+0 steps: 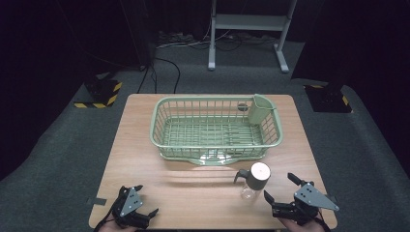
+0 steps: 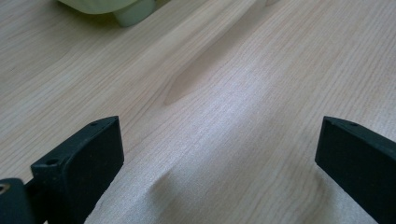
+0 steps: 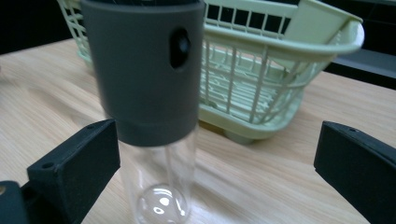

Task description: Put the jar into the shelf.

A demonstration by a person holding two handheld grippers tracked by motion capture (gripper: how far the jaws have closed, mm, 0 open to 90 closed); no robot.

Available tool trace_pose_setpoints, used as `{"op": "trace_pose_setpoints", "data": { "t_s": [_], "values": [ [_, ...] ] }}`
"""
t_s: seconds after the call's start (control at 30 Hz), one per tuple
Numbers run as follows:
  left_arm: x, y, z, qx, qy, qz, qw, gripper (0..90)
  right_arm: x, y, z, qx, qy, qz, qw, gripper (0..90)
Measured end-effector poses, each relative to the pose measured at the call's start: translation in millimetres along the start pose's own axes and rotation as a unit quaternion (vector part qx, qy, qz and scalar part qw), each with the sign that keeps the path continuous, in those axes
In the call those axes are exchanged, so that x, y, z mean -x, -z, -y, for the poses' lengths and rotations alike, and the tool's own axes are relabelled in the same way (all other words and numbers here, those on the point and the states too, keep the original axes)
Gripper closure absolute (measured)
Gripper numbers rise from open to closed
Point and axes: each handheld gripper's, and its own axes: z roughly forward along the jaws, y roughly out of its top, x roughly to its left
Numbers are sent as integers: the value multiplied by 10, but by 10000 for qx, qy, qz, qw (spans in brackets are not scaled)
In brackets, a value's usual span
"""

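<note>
At the near left corner of the table [image 1: 145,145] the left gripper [image 1: 140,205] sits low and idle, its jaws spread wide with nothing between them; its own view looks along bare wood grain towards one pale green foot of the basket [image 2: 135,11]; it has no part in the work so far.

Towards the middle, the green wire basket [image 1: 167,145] stands across the far half of the table, with a small cutlery cup [image 1: 260,108] hung inside its right end; its floor looks bare (the mesh makes that hard to be sure of from above), so nothing appears to have been put away yet.

Right of centre, the spray bottle [image 1: 254,181] stands upright on the table, in front of the basket and apart from it; it has a clear glass body, a dark grey pump head and a small trigger pointing left.

At the near right the right gripper [image 1: 279,189] is aimed at that bottle with its jaws fully parted; in the right gripper view the bottle [image 3: 154,93] stands between the jaws, nearer the left one, and I cannot see either pad touching it.

By my reading the job is at its very start: the approach is nearly made, while closing on the bottle, lifting it and setting it in the basket are all left to do.
</note>
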Motion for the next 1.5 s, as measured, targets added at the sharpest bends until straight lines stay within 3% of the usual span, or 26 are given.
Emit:
{"op": "trace_pose_setpoints", "data": {
  "t_s": [0.57,1.13,1.27,1.5],
  "values": [
    [-4,-3,-2,14,37,2,10000,15,-135,-26,-163,277,-116,-311,9991,0],
    [-6,-2,-4,13,61,28,10000,15,-217,-232,-290,431,-151,-430,9980,5],
    [-3,1,-2,15,25,30,10000,15,-220,-276,-292,426,-182,-454,9979,40],
    [-4,1,-3,22,47,42,10000,15,-213,-295,-300,543,-163,-614,9965,196]
  ]
}}
